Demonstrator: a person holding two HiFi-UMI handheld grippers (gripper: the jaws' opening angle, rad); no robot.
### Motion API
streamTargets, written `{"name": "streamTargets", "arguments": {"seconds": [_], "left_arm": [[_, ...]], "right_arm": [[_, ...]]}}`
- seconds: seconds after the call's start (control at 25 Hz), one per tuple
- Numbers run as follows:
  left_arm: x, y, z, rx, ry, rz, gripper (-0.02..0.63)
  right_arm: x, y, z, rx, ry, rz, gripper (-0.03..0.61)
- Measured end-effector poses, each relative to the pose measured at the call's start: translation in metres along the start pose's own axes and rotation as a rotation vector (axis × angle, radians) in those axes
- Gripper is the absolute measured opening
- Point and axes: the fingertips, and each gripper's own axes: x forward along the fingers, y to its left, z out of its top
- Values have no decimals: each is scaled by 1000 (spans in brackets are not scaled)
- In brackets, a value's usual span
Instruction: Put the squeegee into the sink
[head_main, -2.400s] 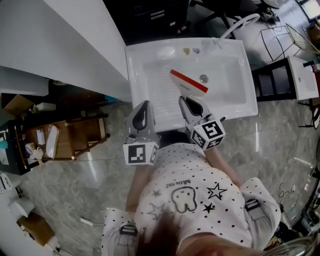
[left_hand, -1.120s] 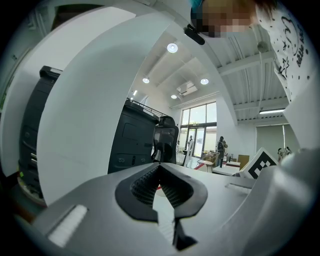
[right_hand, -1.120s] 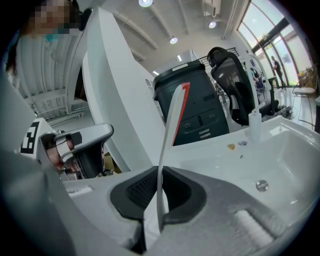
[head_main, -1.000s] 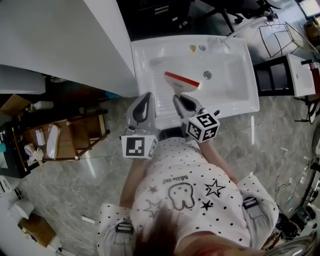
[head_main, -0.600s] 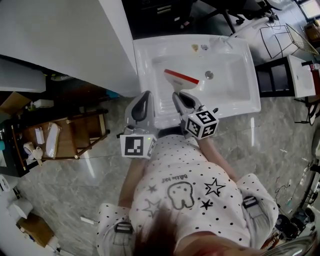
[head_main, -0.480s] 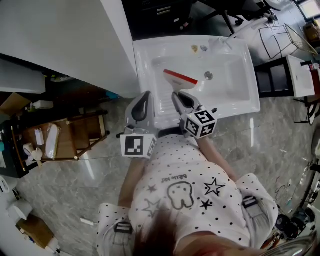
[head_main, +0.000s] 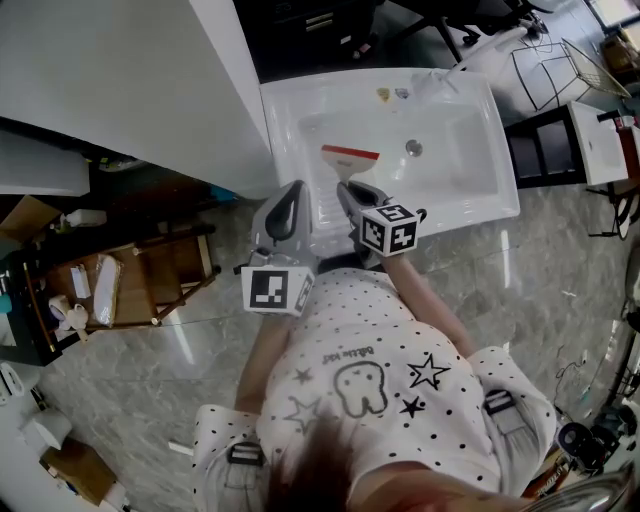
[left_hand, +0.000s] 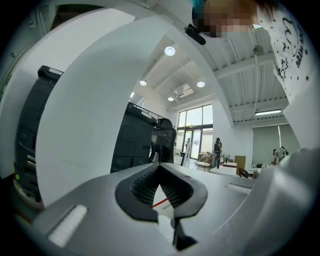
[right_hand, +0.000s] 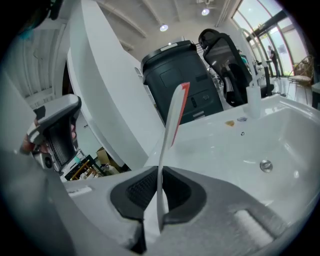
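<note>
Right gripper (head_main: 351, 189) clamped on the squeegee (head_main: 350, 157) handle.
You hold its red-edged blade over the sink (head_main: 482, 205) basin; your left gripper (head_main: 289, 207), jaws together and empty, sits at the sink's front rim.

An office-like workspace: big copier (left_hand: 132, 145), desk chair (right_hand: 225, 60), freestanding sink (head_main: 480, 212).
</note>
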Motion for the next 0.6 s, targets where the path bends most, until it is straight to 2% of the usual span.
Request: {"name": "streamTargets", "arguments": {"seconds": [0.24,0.6], "left_arm": [[-3,-4,1,-6,-2,-16,-5],[-10,1,6,-6,-14,-18,-5]], "right_arm": [[17,-4,-16,-4,73,-20,20],[36,-6,-25,-21,108,-27,19]]}}
